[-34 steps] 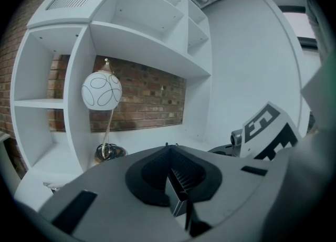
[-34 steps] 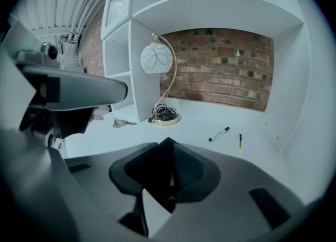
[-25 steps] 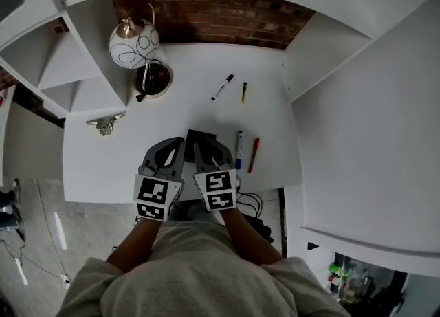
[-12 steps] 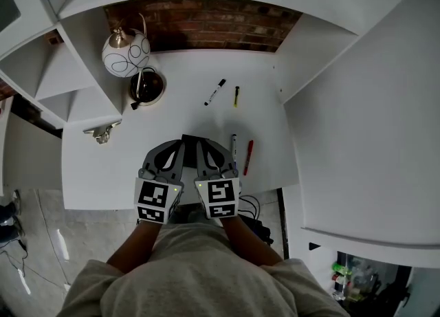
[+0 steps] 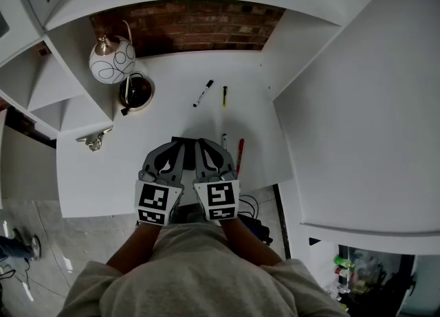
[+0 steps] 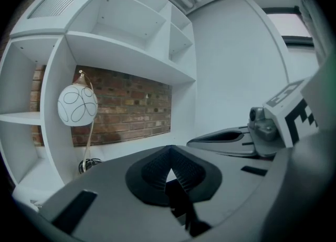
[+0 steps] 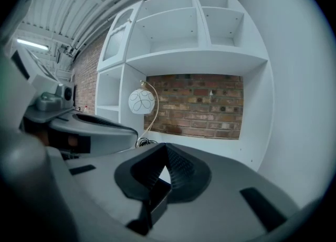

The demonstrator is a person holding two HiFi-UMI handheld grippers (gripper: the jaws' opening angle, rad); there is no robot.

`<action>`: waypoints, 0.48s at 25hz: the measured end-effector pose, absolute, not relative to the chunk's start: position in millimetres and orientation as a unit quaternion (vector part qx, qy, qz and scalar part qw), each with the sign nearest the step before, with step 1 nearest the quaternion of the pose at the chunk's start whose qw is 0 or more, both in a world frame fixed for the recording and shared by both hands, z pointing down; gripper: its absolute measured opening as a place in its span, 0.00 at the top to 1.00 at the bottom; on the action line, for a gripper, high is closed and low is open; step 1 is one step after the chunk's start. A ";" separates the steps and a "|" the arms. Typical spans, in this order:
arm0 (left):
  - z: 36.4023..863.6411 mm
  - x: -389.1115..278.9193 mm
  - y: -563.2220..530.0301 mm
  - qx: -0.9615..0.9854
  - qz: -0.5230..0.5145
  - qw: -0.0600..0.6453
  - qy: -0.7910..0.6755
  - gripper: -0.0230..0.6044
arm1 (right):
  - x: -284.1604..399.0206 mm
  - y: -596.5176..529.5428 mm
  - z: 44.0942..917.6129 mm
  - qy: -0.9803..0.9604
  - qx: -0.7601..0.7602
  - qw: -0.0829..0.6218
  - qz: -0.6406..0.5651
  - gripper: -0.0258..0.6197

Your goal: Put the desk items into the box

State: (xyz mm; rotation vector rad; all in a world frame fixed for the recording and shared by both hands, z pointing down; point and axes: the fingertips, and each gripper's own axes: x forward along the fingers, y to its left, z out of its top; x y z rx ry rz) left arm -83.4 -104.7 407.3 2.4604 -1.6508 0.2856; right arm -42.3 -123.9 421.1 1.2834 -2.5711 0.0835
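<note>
Left tongs (image 6: 169,170) are clamped on the box (image 5: 183,139) wall and right tongs (image 7: 167,167) on the opposite wall. Two-sided grip probably keeps it level. Box sits at the table (image 5: 103,171) near edge. Marker (image 5: 203,93) and red pen (image 5: 240,156) are not boxed yet.

Lamp (image 5: 108,60) rear left, box (image 5: 179,141) front (centre), pen (image 5: 240,156) just right
</note>
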 end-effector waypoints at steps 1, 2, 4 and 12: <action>407.4 -79.2 -104.9 0.826 0.096 0.081 -0.549 0.96 | -38.8 -124.0 421.1 -0.885 0.446 0.134 0.029 0.93; 407.4 -75.1 -105.4 0.829 0.097 0.080 -0.545 0.96 | -35.0 -124.1 421.1 -0.883 0.449 0.134 0.029 0.93; 407.1 -66.9 -106.9 0.834 0.096 0.080 -0.537 0.96 | -26.9 -124.8 421.3 -0.879 0.457 0.135 0.029 0.93; 406.8 -32.5 -112.9 0.853 0.099 0.073 -0.507 0.96 | 8.4 -130.0 420.0 -0.862 0.489 0.133 0.032 0.93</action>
